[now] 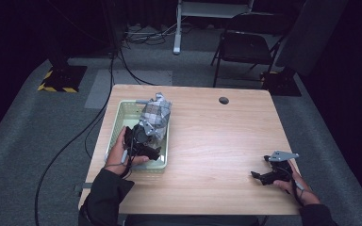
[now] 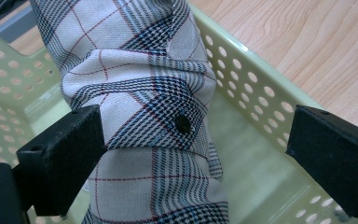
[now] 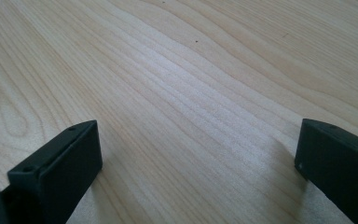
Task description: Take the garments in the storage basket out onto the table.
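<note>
Plaid cloth (image 2: 144,121) bundled lengthwise in basket (image 1: 122,113) | left gripper (image 2: 196,158) spread around it | right gripper (image 3: 200,172) spread, over table (image 1: 217,136)

The plaid cloth (image 2: 144,121) fills the green basket's (image 2: 261,93) middle, leaving gaps along its walls. The wooden table (image 1: 217,141) beside the basket lies open.

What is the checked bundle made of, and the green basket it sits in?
The checked grey-and-white bundle looks like woven cloth: soft folds, printed lines, a dark button. The pale green basket seems to be matte moulded plastic, with rows of round holes in its walls.
</note>
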Demonstrator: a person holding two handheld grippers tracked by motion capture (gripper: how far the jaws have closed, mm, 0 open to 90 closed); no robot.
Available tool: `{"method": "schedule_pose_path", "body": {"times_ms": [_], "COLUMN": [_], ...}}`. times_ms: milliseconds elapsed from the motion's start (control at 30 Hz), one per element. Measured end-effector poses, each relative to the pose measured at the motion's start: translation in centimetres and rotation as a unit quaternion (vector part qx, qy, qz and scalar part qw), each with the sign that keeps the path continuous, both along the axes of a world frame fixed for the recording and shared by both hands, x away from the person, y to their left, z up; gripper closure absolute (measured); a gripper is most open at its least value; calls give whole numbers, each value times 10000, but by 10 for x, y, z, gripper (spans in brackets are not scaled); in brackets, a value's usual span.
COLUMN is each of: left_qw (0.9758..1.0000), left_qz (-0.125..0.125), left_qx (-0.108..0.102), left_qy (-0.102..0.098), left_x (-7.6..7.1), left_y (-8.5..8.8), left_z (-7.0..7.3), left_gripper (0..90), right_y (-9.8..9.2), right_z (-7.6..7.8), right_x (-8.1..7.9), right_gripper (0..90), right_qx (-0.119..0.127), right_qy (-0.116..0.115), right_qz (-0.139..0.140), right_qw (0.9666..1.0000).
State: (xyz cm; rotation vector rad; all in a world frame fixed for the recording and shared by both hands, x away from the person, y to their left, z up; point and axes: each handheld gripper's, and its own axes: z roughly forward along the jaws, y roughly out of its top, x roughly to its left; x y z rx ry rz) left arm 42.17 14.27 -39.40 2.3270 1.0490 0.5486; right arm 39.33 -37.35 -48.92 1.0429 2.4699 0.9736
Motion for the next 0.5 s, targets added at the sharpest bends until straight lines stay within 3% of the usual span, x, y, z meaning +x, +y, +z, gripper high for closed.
{"method": "schedule_pose_path", "body": {"times_ms": [100, 167, 333, 500], "left_qw": [10000, 9999, 9996, 9986], "left_qz": [42, 102, 205, 210], "left_qx": [-28, 93, 137, 389], "left_qy": [33, 26, 107, 274], "left_x": [6, 10, 19, 29], "left_y": [1, 1, 3, -1], "left_z": [-1, -2, -6, -14], "left_gripper": [35, 35, 41, 36], "right_y": [0, 0, 0, 0], "right_z": [0, 0, 0, 0], "right_x": [0, 0, 0, 0], "right_gripper": [5, 5, 5, 5], "right_qx": [1, 1, 1, 0], "right_qy": [0, 0, 0, 1], "right_qz": [0, -1, 0, -2], "right_qw": [10000, 10000, 10000, 10000]}}
